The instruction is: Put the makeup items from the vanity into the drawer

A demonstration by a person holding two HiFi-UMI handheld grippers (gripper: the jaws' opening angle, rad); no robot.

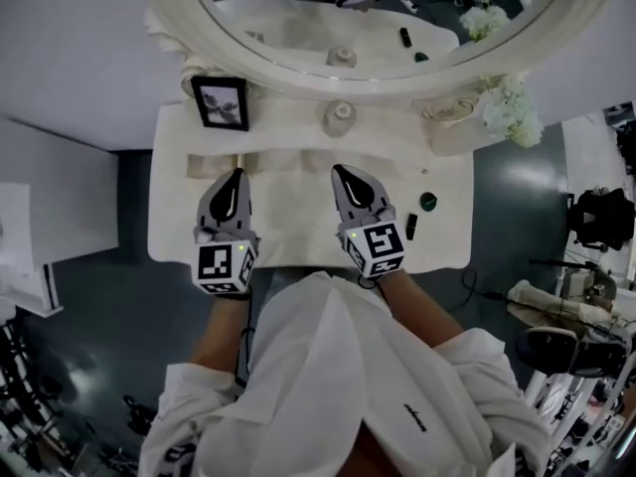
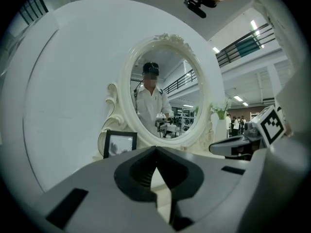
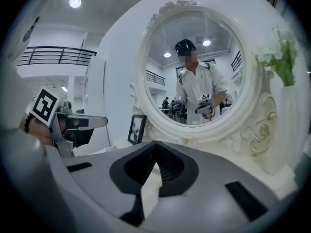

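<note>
White vanity top point(image 1: 298, 232) fills the middle of the head view, with grey floor on both sides. The left gripper point(image 1: 236, 174) and right gripper point(image 1: 340, 170) hover side by side over it, both with jaws closed and nothing between them. To the right of the right gripper's body lie the makeup items: a dark tube point(image 1: 411, 227) close by, and a round dark pot point(image 1: 428, 202) just beyond it, both apart from the gripper. Ahead of the left gripper stands a picture frame point(image 1: 221, 102). Ahead of the right gripper sits a small jar point(image 1: 340, 117) under the oval mirror point(image 1: 328, 68). White flowers point(image 1: 512, 107) stand far forward to the right.

From the left gripper view, the jaw tips meet, empty. The picture frame stands ahead and slightly left, the mirror straight ahead, and the right gripper reaches in from the right.

From the right gripper view, the jaws are likewise together and empty. The mirror rises ahead, the picture frame a little left, the flowers at the right edge, and the left gripper on the left.
</note>
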